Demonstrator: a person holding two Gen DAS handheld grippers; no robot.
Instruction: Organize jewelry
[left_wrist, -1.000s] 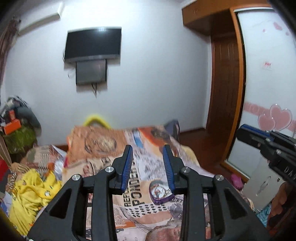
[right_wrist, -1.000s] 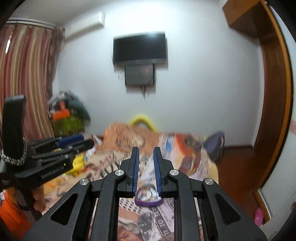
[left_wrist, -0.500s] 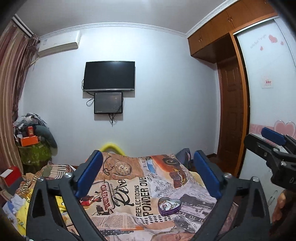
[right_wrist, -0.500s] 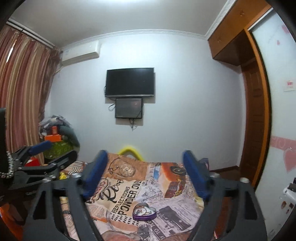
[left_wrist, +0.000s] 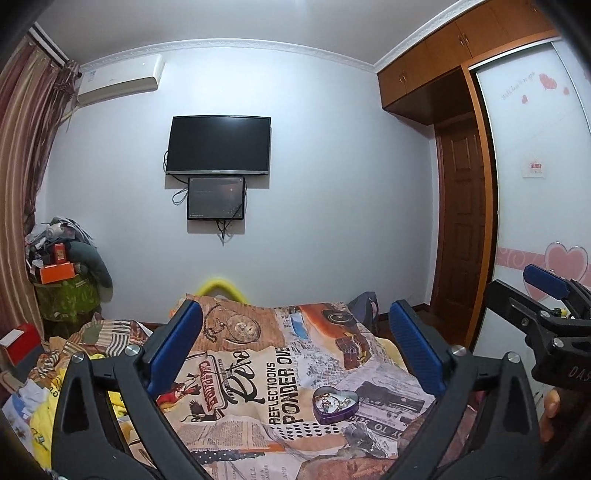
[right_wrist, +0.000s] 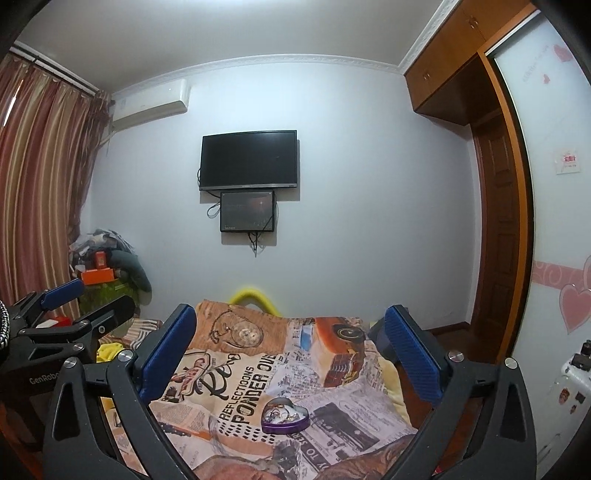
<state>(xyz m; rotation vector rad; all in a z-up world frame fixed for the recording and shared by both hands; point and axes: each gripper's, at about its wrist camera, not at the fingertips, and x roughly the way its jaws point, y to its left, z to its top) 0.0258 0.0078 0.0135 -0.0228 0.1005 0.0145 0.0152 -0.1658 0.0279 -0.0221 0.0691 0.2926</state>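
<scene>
Purple and heart-shaped, the jewelry tin (left_wrist: 335, 405) is sitting lidless on the newspaper-print bedspread (left_wrist: 258, 373), with a small tangle of trinkets showing inside it; what each piece is cannot be made out from here. It is lying low on the bed, ahead of both tools and well apart from them. The left gripper (left_wrist: 295, 349) is standing with its blue pads spread as wide as they go and nothing between them, and the right gripper (right_wrist: 291, 347) is doing the same. Both are pointing roughly level, over the tin rather than at it. No loose jewelry is showing on the cloth, so the work looks close to finished or paused. If another piece is to go in, the sensible approach is tipping one tool downward, coming in from above the tin's open mouth, and keeping the other clear so the light tin is not getting nudged across the soft cover.
</scene>
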